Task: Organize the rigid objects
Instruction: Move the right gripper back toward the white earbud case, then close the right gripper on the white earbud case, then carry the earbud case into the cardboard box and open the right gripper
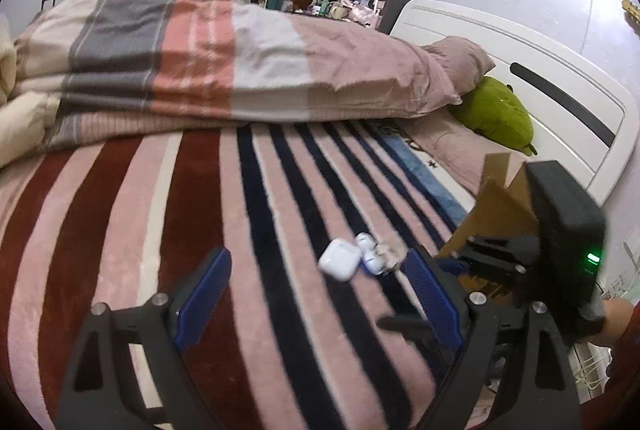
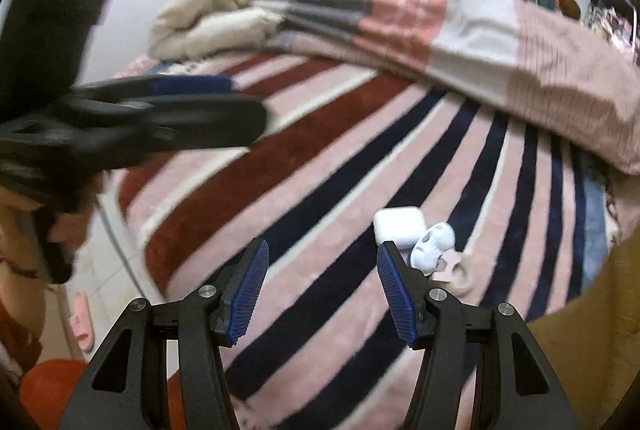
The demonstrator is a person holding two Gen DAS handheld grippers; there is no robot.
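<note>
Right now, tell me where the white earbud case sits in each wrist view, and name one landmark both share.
Left wrist: white earbud case lies low, right of centre, ahead of the open left gripper.
Right wrist: case lies right of centre, just beyond the right finger.
Shared landmark: striped blanket.

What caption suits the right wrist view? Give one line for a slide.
Open right gripper above striped blanket, near white earbud case and small items.
</note>
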